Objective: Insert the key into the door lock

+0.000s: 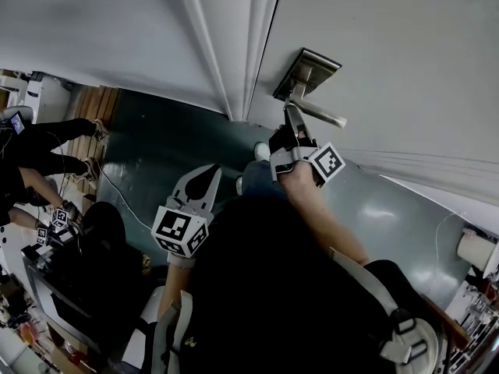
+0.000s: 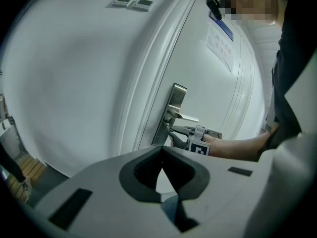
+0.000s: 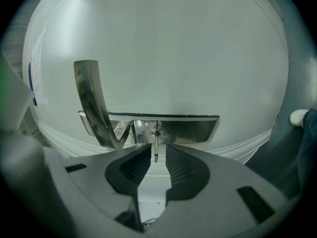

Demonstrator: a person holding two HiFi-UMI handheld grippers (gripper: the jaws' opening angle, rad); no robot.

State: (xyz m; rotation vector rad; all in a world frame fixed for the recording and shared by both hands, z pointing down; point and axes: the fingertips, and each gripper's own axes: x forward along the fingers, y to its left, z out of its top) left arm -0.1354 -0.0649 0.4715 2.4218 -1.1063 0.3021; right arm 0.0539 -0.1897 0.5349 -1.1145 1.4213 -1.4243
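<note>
The steel lock plate [image 1: 308,70] with its lever handle [image 1: 326,118] is on the white door [image 1: 405,53]. My right gripper [image 1: 290,114] points at the plate just under the lever. In the right gripper view a small metal key [image 3: 156,147] sticks out of the keyhole in the plate [image 3: 190,128], seen edge-on between the tips of my right gripper [image 3: 157,155]. The jaws stand slightly apart and the pads do not press on the key. My left gripper [image 2: 162,155] hangs back from the door, shut and empty [image 1: 204,181].
The door frame [image 1: 234,45] runs beside the lock. A white doorstop [image 1: 262,151] sits on the dark floor [image 1: 171,146]. Seated people [image 1: 47,150] and equipment are at the far left. A paper notice [image 2: 220,41] hangs on the door.
</note>
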